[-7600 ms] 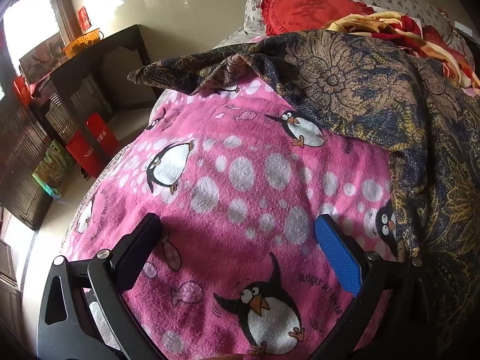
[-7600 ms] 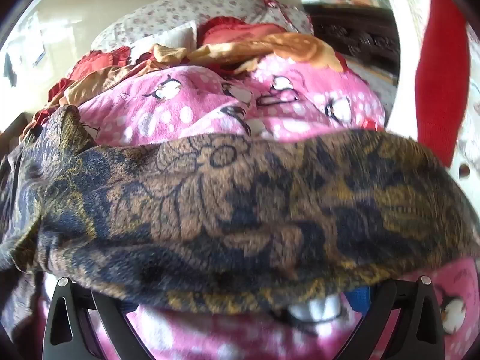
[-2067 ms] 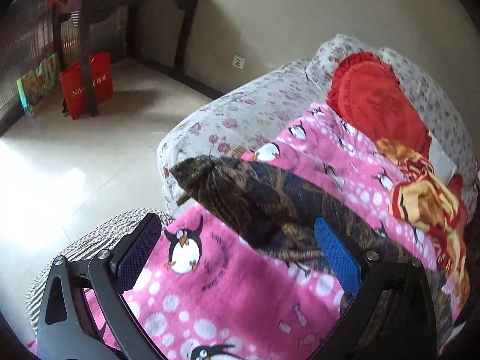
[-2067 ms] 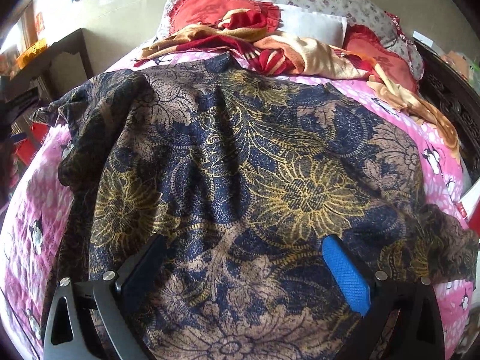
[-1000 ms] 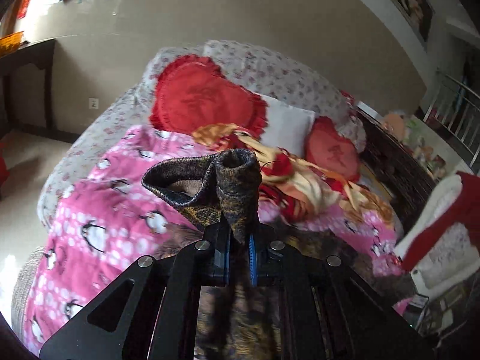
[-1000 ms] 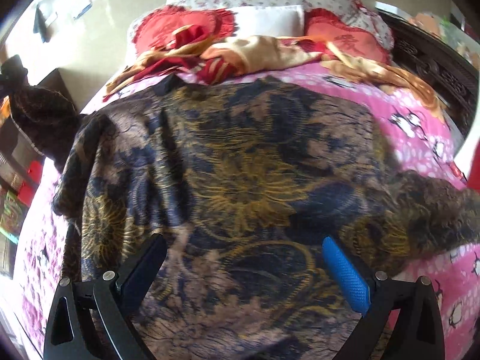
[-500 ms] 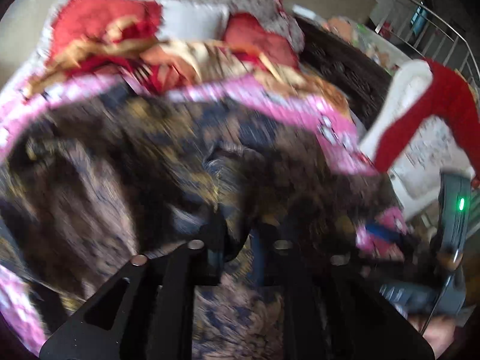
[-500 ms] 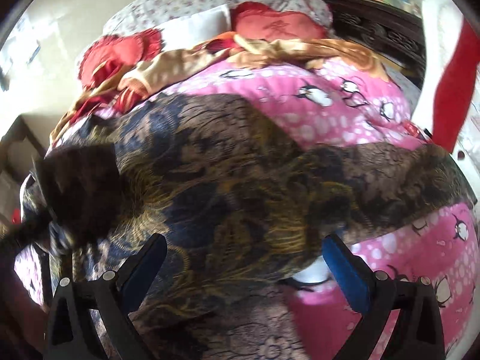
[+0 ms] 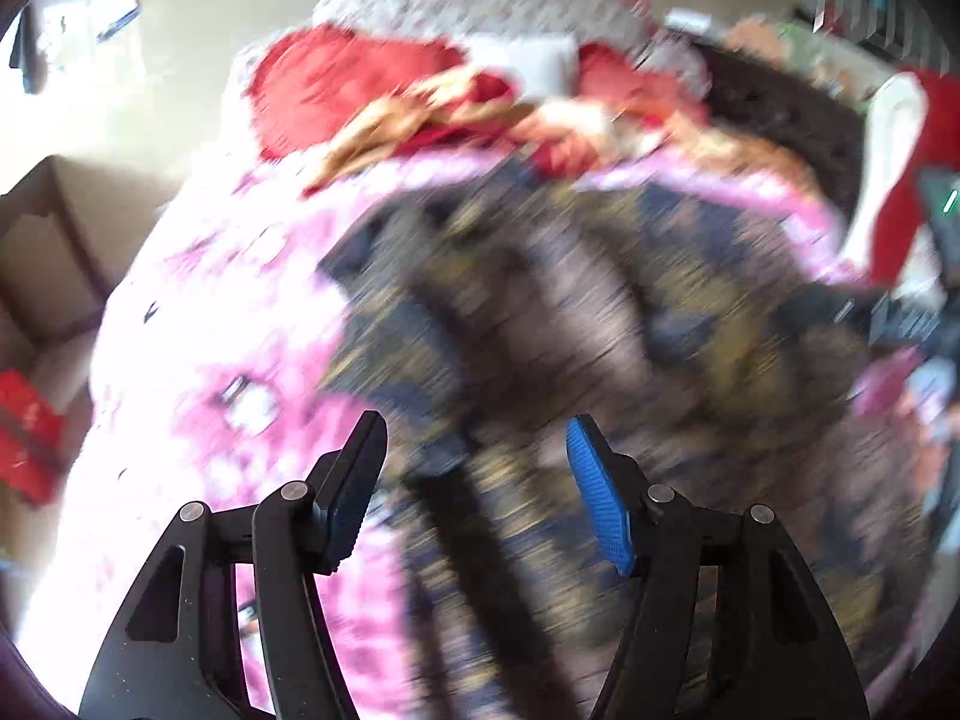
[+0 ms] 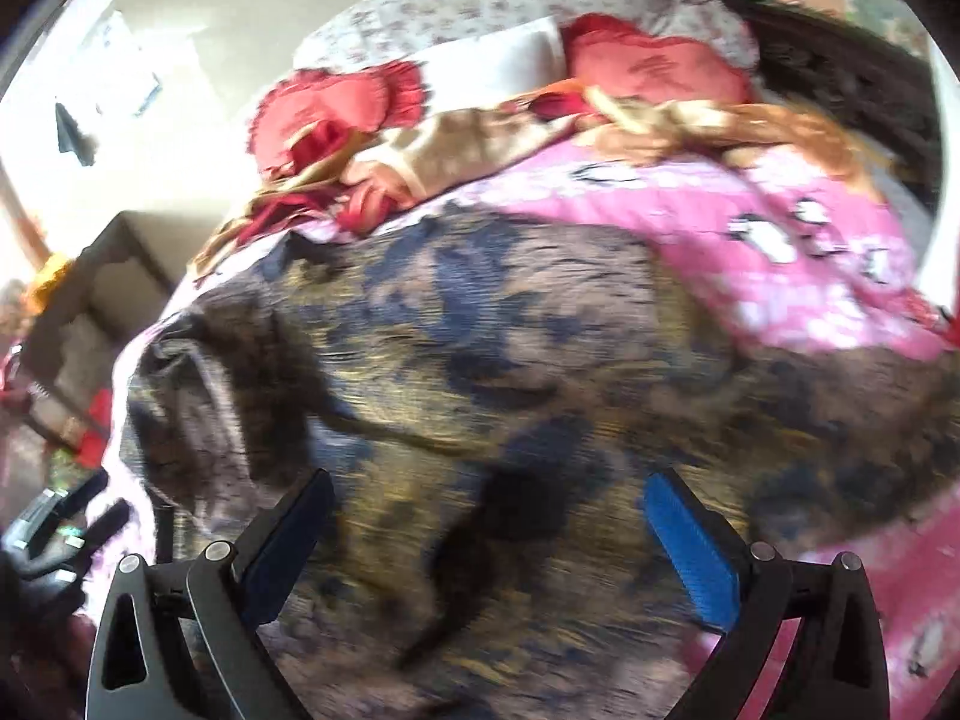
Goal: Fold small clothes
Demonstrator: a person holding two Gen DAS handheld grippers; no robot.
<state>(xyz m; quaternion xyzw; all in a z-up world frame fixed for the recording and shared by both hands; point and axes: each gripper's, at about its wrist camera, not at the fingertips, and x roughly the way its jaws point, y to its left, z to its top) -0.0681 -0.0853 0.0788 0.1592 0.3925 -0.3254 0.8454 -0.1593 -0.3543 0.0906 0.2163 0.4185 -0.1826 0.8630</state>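
A dark blue, brown and gold floral garment (image 9: 600, 330) lies on the pink penguin blanket (image 9: 228, 312), one side folded over itself. My left gripper (image 9: 474, 468) is open and empty just above the garment's near left part. My right gripper (image 10: 492, 540) is open and empty above the same garment (image 10: 510, 360), whose folded left edge (image 10: 198, 372) bunches up. The left gripper's tips (image 10: 90, 510) show at the lower left of the right wrist view. Both views are motion-blurred.
Red heart cushions (image 10: 348, 102) and a rumpled red and gold cloth (image 10: 480, 144) lie at the bed's head, with a white pillow (image 10: 498, 66) between. A dark carved bed frame (image 10: 840, 72) runs along the right. A dark table (image 9: 54, 252) stands left of the bed.
My left gripper carried the garment's left edge across and over, then let go; its jaws went from shut on the cloth to open. The right gripper stayed open over the garment.
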